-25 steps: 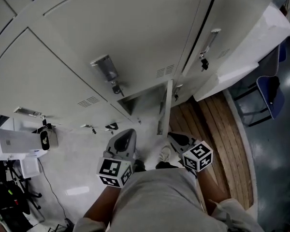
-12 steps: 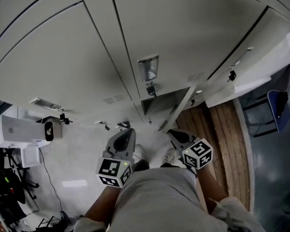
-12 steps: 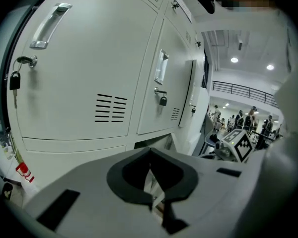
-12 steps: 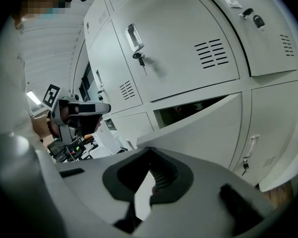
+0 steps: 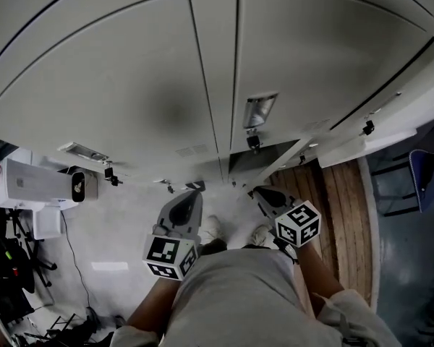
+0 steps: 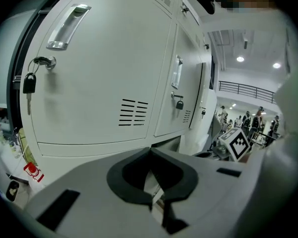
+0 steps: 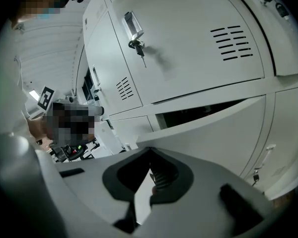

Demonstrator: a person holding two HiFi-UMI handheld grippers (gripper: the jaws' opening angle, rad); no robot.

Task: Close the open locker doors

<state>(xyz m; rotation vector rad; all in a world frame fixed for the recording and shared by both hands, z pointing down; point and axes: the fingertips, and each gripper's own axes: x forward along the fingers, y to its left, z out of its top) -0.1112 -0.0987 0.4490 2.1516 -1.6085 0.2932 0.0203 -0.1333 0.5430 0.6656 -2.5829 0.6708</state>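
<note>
- Over the last second my head view has swung: the locker bank (image 5: 166, 85) has slid to the right across the frame. The open locker door (image 5: 278, 170) now sits just beyond the right tongs (image 5: 264, 194), no longer straight ahead.
- Both tongs have stayed low at my waist. I judge this is still the approach, with the door untouched and about as far ajar as it was.
- The left tongs (image 5: 190, 201) are pinched shut with nothing between the tips, as the left gripper view (image 6: 150, 151) confirms. The right tongs are likewise shut and empty (image 7: 149, 153).
- The door belongs to the bottom row, right of centre, below the closed door with the metal handle (image 5: 259, 110).
- Its panel (image 7: 213, 133) stands upright. It seems hinged at the right of the dark compartment (image 5: 254, 157), its top edge running from there out toward me and leftward.
- A push on the free near edge, away from me, should swing it home.
</note>
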